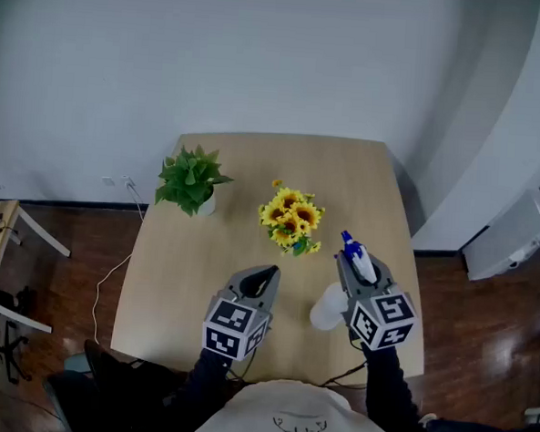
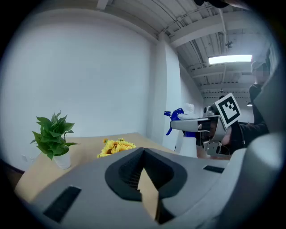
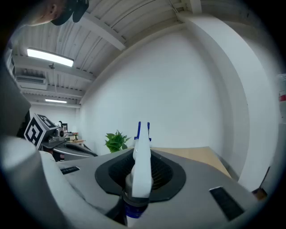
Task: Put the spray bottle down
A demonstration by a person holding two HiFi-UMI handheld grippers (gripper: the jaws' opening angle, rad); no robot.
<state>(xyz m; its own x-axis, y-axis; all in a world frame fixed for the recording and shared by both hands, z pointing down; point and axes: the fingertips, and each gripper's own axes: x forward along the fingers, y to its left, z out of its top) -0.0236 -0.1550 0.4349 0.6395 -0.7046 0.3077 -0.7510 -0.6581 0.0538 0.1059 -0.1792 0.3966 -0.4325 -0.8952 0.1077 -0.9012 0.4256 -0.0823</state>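
Observation:
A white spray bottle (image 1: 328,307) with a blue trigger head stands upright over the near right part of the wooden table (image 1: 203,261). My right gripper (image 1: 347,261) is shut on its neck, and the neck and nozzle rise between the jaws in the right gripper view (image 3: 142,165). I cannot tell whether its base touches the table. The left gripper view shows the bottle (image 2: 178,117) from the side, on its right. My left gripper (image 1: 265,274) hovers to the left of the bottle, jaws together and empty (image 2: 144,152).
A bunch of yellow sunflowers (image 1: 291,219) stands mid-table, just beyond both grippers. A green potted plant (image 1: 192,180) sits at the far left corner. A wooden stool (image 1: 3,258) and a cable (image 1: 106,283) are on the floor to the left, and a white cabinet (image 1: 525,226) is at right.

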